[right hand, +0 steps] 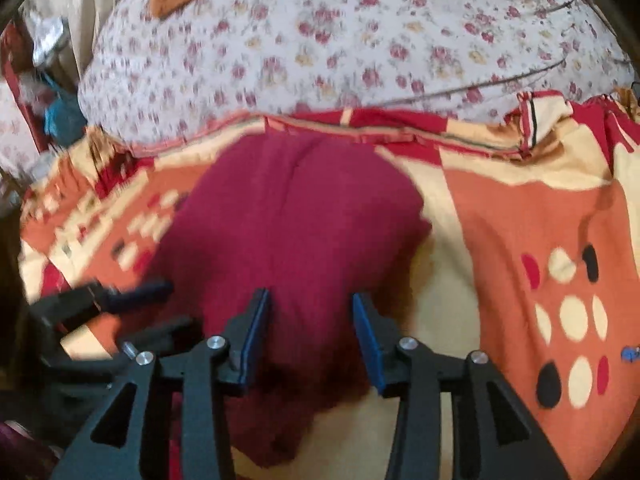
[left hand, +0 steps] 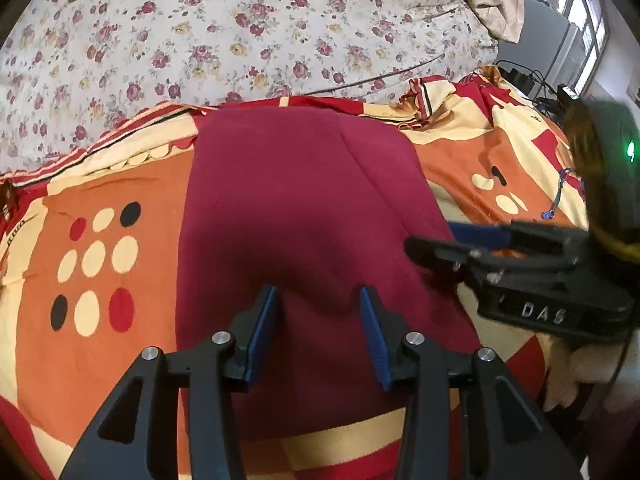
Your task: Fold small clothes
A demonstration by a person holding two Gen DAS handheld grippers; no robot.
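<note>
A maroon garment [left hand: 304, 208] lies folded flat on a patterned orange, red and cream bedspread [left hand: 104, 264]. My left gripper [left hand: 319, 298] is open just above the garment's near part, empty. My right gripper [right hand: 308, 300] is also open and empty, over the garment [right hand: 288, 216] near its right side. The right gripper shows in the left wrist view [left hand: 440, 240] at the garment's right edge. The left gripper shows in the right wrist view [right hand: 160, 308] at the garment's left edge. The right wrist view is blurred.
A white floral quilt [left hand: 240, 28] is heaped behind the garment, and also shows in the right wrist view [right hand: 360, 40]. The bedspread's ruffled edge [left hand: 420, 100] runs along it. Cables and a window [left hand: 576, 12] are at the far right.
</note>
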